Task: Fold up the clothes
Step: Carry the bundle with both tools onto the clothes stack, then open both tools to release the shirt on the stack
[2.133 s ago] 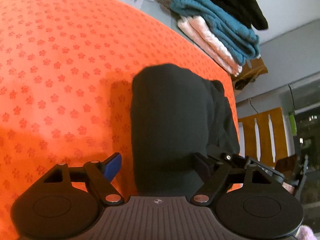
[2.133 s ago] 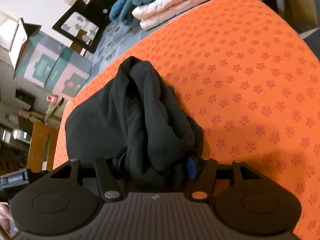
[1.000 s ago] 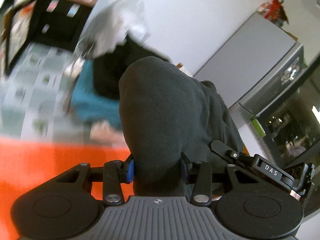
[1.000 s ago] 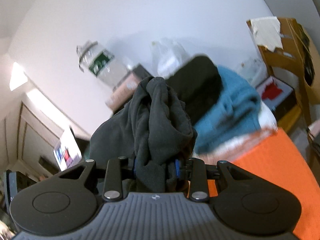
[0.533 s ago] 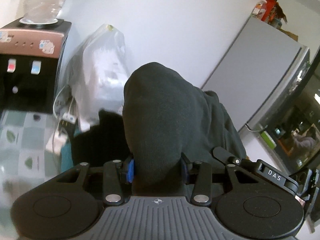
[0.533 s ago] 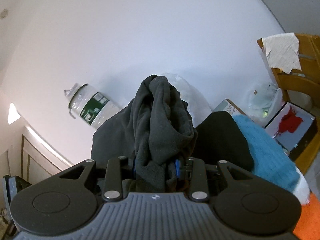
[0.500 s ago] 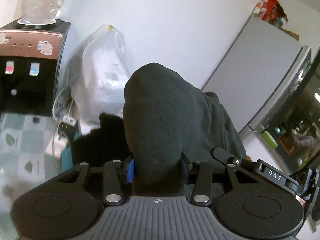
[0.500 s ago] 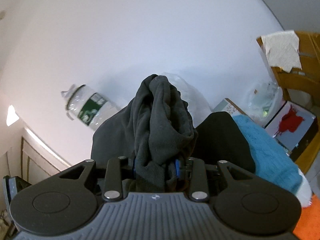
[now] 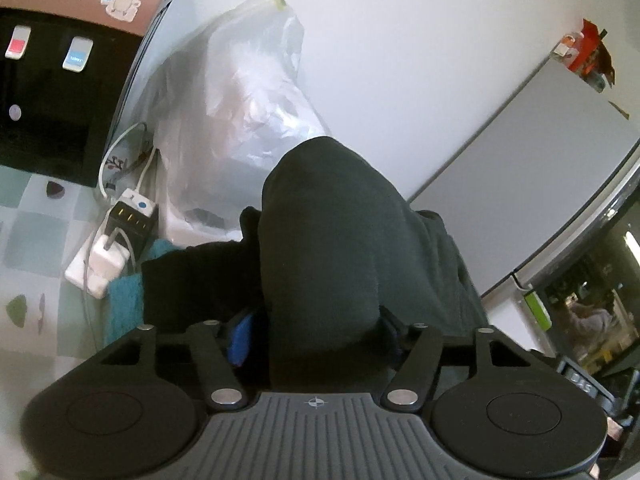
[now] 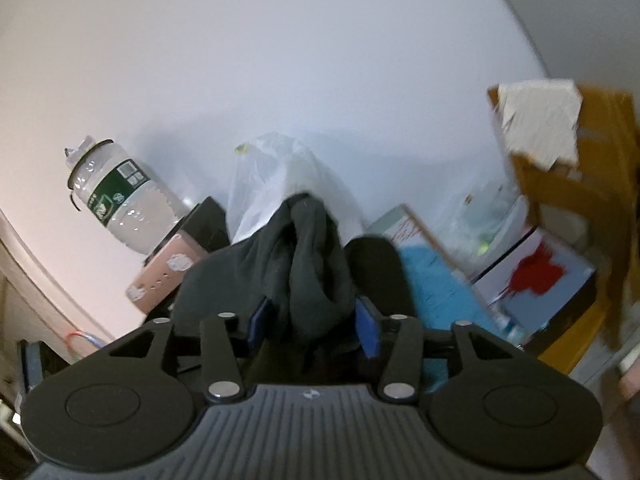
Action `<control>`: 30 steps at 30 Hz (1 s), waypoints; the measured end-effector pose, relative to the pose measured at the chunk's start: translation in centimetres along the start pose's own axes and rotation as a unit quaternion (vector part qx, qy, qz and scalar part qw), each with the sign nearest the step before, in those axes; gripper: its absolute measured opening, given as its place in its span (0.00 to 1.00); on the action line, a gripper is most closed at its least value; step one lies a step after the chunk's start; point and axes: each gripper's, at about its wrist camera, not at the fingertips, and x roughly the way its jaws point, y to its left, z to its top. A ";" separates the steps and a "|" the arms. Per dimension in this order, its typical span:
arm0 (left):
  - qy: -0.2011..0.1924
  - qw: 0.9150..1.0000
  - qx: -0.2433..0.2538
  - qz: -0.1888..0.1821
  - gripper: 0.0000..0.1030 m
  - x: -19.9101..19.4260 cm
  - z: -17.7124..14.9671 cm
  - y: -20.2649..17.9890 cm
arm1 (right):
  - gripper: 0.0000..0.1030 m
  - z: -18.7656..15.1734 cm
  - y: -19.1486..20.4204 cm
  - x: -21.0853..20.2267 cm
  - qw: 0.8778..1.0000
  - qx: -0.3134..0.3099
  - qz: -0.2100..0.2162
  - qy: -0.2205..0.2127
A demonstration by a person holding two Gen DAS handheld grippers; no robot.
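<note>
A folded dark grey garment (image 9: 328,240) lies between the fingers of my left gripper (image 9: 316,332), whose jaws are opening. The left blue pad (image 9: 240,336) stands clear of the cloth; the other pad is hidden under it. The garment rests on a stack: a black folded piece (image 9: 192,280) over a teal one (image 9: 124,304). In the right wrist view the garment's bunched end (image 10: 312,256) sits between the blue pads (image 10: 368,332) of my right gripper (image 10: 312,324), also opening, with small gaps beside the cloth. The black piece (image 10: 376,264) and teal piece (image 10: 436,280) show behind.
A water dispenser (image 9: 60,60) with its bottle (image 10: 120,208) stands left by the wall. A clear plastic bag (image 9: 240,92) and a power strip with charger (image 9: 120,232) lie behind the stack. A grey fridge (image 9: 540,160) is right; a red-printed box (image 10: 532,276) and wooden furniture (image 10: 580,208) are nearby.
Both grippers carried the dark garment from over the orange cloth to the stack by the wall. Both pairs of jaws, shut on the cloth before, have now spread off it.
</note>
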 end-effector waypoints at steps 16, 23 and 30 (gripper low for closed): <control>-0.012 0.998 0.031 0.048 0.92 -7.1 -2.1 -4.6 | 0.59 -0.4 3.0 -9.1 0.993 -0.104 -0.044 0.033; -0.004 0.997 0.043 0.068 0.94 -11.1 -7.4 -6.9 | 0.63 -3.5 4.2 -13.0 0.988 -0.125 -0.048 0.072; 0.006 0.993 0.076 0.090 0.95 -14.4 -13.0 -9.3 | 0.76 -7.3 6.4 -17.7 0.979 -0.174 -0.051 0.093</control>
